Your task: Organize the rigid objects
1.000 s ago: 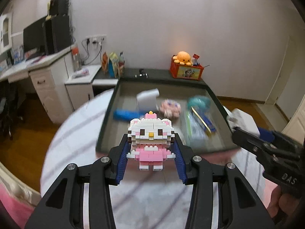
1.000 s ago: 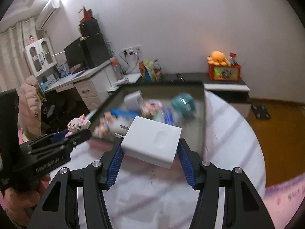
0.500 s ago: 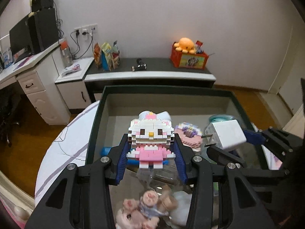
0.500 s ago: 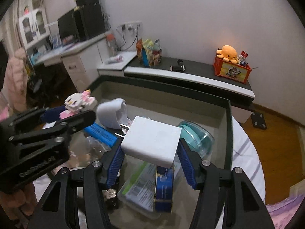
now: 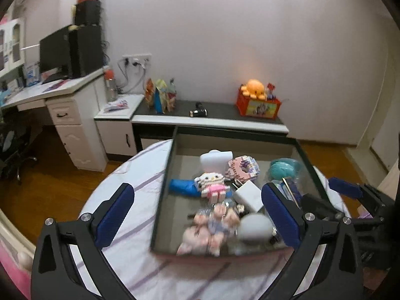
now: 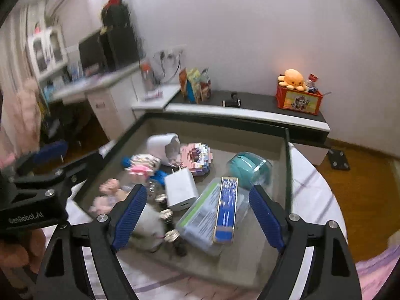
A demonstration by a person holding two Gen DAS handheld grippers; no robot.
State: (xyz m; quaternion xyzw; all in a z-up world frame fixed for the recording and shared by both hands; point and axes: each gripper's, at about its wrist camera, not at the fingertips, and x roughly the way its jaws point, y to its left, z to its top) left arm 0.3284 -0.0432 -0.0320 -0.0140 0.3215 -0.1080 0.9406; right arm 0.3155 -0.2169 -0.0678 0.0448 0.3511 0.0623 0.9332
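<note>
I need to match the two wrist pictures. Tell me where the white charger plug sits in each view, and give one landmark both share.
Left wrist: the white charger plug lies in the tray, right of centre, beside the pink block cat figure.
Right wrist: the white charger plug lies left of centre, next to the blue and gold box.
Shared landmark: the orange octopus plush on the red box by the wall.
</note>
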